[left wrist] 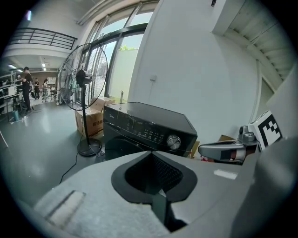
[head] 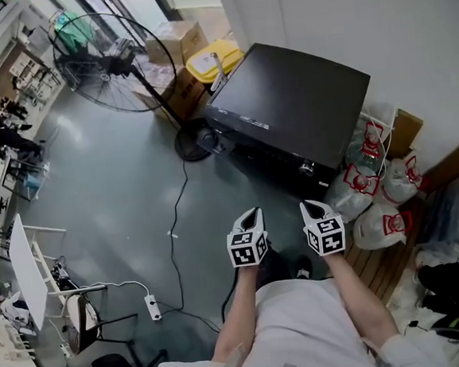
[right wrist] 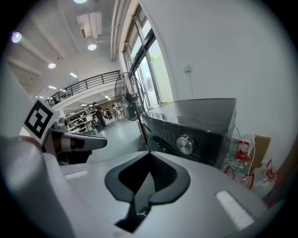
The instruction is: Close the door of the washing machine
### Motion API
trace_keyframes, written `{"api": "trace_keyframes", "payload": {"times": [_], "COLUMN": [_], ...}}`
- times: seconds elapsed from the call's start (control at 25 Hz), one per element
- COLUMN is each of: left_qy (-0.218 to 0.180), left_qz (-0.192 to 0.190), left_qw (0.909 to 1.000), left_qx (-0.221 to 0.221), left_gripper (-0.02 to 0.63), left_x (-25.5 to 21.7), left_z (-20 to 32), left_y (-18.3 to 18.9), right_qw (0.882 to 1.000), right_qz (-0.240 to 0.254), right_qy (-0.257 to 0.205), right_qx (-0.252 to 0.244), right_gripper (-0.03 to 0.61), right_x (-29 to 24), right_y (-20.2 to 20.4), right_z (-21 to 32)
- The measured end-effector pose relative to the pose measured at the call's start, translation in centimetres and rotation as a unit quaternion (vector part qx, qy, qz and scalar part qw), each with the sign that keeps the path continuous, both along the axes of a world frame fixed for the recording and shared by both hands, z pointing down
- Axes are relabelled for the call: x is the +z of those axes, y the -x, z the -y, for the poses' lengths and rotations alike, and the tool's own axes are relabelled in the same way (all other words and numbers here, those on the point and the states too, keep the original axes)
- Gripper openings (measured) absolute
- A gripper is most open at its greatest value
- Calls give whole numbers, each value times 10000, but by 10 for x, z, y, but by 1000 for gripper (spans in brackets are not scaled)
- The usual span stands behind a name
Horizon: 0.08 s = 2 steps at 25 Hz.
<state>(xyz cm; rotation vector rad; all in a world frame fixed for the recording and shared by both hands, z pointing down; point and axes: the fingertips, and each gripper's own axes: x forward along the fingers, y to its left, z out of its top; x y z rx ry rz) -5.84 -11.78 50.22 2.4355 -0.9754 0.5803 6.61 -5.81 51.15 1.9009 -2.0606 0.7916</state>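
Straight ahead stands one black washing machine (head: 302, 100), its back to a white wall (head: 375, 22) and its front turned toward the person. One silver knob (left wrist: 173, 142) shows on its control strip. Its door sits low on that front, in shadow, and none of the views shows whether it is open or closed. Two grippers are held side by side, well short of the machine and pointing at it. The left gripper (head: 251, 214) has its jaws pressed together with nothing between them, and the right gripper (head: 310, 204) is the same. Grey floor (head: 111, 197) lies between them and the machine. One dark cable (head: 176, 215) snakes across it toward the round foot of one tall standing fan (head: 111, 61), just left of the machine. Behind the fan are two cardboard boxes (head: 177, 39) and one yellow bin (head: 215, 60), close to the machine's far corner. At the machine's right side, four plastic bags (head: 381, 225) with red print, as far as they can be counted, are heaped together against it. One white power strip (head: 153, 307) lies on the floor at the lower left, well apart from the machine.
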Motion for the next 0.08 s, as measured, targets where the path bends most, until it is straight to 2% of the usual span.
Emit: {"api": "trace_keyframes", "payload": {"times": [0.08], "left_qy": [17], "left_qz": [-4], "left_qw": [10000], "left_qx": [-7], "left_gripper": [2], "left_x": [1], "left_z": [0], "left_y": [1], "right_qw": [10000], "right_qz": [-2], "right_qy": [2], "right_qx": [-11], "right_gripper": [2], "right_x": [0], "right_y": [1], "right_z": [1]}}
